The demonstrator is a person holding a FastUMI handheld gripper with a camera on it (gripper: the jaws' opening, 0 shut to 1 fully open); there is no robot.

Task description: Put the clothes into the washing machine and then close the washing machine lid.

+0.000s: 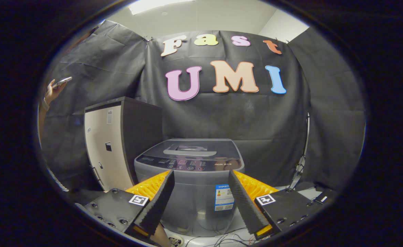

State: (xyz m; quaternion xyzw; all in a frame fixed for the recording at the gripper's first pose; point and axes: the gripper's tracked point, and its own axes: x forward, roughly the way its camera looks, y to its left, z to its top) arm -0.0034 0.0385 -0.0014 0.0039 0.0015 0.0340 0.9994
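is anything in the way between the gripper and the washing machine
Nothing visible is. The hand-held gripper is open and empty, and the washing machine stands straight ahead, framed between its fingers. The lid is down, though, covering the opening the clothes must go through.

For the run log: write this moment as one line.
claw: open, empty | washer: just ahead, lid shut | cabinet: beside washer | hand with phone: beyond cabinet

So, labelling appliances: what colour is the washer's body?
Grey washer, clearest in the gripper view, beyond the open tool.
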